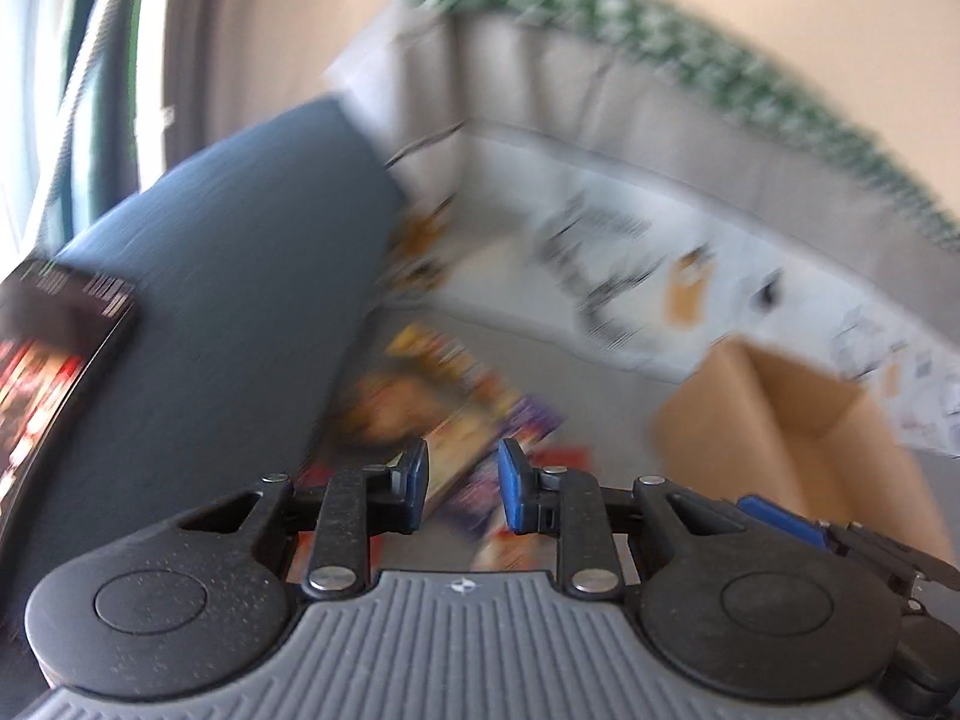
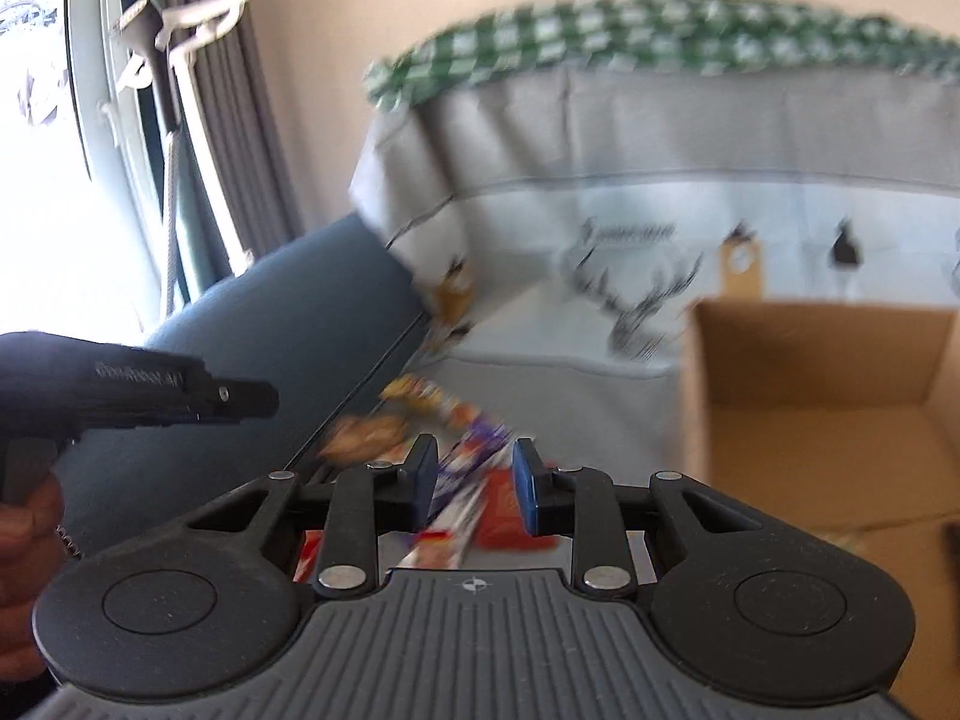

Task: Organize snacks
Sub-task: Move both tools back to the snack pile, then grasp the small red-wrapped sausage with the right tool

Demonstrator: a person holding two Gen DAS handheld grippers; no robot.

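Both views are motion-blurred. A heap of colourful snack packets (image 1: 432,408) lies on the grey seat beside a dark blue cushion; it also shows in the right wrist view (image 2: 432,450). My left gripper (image 1: 463,489) is open and empty, above the near end of the heap. My right gripper (image 2: 474,486) is open and empty, over purple and red packets (image 2: 498,516). An open cardboard box (image 2: 810,420) stands to the right, and shows in the left wrist view (image 1: 798,438). The left gripper's body (image 2: 138,396) appears at the right view's left edge.
A dark blue cushion (image 1: 228,300) rises on the left. A dark printed packet (image 1: 48,360) sits at the far left edge. A white deer-print cover (image 2: 600,276) and a green checked cloth (image 2: 660,42) drape the backrest. A window and curtains (image 2: 198,120) are at the left.
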